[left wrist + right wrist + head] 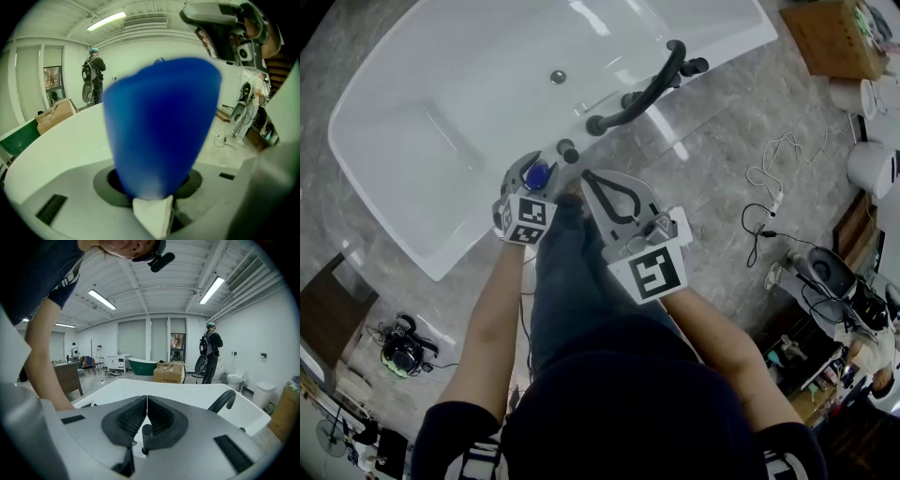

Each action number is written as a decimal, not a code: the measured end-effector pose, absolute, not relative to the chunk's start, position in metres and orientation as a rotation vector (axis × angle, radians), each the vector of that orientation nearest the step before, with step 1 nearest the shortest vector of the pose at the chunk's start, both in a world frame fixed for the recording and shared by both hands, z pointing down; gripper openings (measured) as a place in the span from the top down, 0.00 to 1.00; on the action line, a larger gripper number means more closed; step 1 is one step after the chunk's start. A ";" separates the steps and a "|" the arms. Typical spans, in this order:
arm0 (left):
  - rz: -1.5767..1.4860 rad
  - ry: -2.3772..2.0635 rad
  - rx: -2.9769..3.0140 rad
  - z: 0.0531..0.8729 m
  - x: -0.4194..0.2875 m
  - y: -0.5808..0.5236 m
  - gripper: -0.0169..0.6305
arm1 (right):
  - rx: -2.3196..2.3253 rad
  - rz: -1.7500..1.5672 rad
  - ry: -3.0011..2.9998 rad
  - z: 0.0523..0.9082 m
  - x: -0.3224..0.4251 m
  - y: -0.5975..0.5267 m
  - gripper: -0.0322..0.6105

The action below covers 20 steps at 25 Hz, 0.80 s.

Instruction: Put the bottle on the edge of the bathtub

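A blue bottle point(537, 174) sits between the jaws of my left gripper point(532, 167), which is shut on it, just over the near rim of the white bathtub point(441, 112). In the left gripper view the bottle point(159, 126) fills the middle, its narrow end seated in the dark pads, with the tub rim point(56, 154) behind it. My right gripper point(587, 178) hangs beside it to the right, shut with nothing in it; its ribbed pads point(133, 416) meet in the right gripper view, where the gripper point(146, 401) points over the tub.
A black curved faucet point(642, 94) and black knobs point(569, 150) stand on the tub's near rim. Cables point(769, 202) lie on the stone floor to the right, a cardboard box point(839, 37) at top right. A person point(93, 70) stands far behind the tub.
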<state>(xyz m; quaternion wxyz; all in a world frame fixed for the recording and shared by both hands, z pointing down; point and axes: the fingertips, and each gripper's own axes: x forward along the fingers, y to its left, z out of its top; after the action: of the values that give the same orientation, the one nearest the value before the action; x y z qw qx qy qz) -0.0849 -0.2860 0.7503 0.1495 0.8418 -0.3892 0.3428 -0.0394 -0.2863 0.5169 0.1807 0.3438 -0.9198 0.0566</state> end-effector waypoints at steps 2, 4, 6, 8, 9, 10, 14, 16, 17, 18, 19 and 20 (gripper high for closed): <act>0.984 -1.117 2.418 0.750 -0.086 -0.284 0.73 | 0.968 0.158 -2.600 0.516 -0.040 -0.284 0.92; 0.984 -1.120 2.409 0.749 -0.088 -0.281 0.72 | 0.966 0.163 -2.601 0.515 -0.041 -0.282 0.92; 0.977 -1.126 2.399 0.750 -0.091 -0.279 0.72 | 0.961 0.167 -2.602 0.516 -0.041 -0.280 0.92; 0.971 -1.134 2.397 0.751 -0.091 -0.278 0.71 | 0.953 0.169 -2.599 0.517 -0.042 -0.278 0.92; 0.971 -1.136 2.398 0.751 -0.091 -0.277 0.71 | 0.951 0.168 -2.601 0.517 -0.042 -0.278 0.92; 0.971 -1.137 2.401 0.750 -0.091 -0.277 0.71 | 0.950 0.164 -2.605 0.517 -0.042 -0.277 0.92; 0.974 -1.141 2.410 0.750 -0.092 -0.276 0.71 | 0.944 0.166 -2.607 0.519 -0.044 -0.275 0.92; 0.973 -1.147 2.411 0.750 -0.093 -0.276 0.71 | 0.948 0.167 -2.610 0.520 -0.044 -0.275 0.92; 0.972 -1.151 2.412 0.750 -0.094 -0.275 0.71 | 0.949 0.166 -2.612 0.520 -0.044 -0.275 0.92; 0.970 -1.153 2.413 0.749 -0.095 -0.275 0.71 | 0.950 0.166 -2.613 0.520 -0.044 -0.275 0.92; 0.970 -1.155 2.415 0.748 -0.096 -0.273 0.71 | 0.951 0.168 -2.613 0.520 -0.044 -0.274 0.92; 0.971 -1.156 2.417 0.746 -0.097 -0.272 0.71 | 0.952 0.168 -2.614 0.519 -0.044 -0.274 0.92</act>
<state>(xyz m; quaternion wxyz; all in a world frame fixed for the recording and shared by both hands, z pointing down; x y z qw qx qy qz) -0.0968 -0.2720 0.7460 0.1455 0.8391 -0.4014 0.3370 -0.0437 -0.2735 0.5187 0.1765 0.3362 -0.9232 0.0594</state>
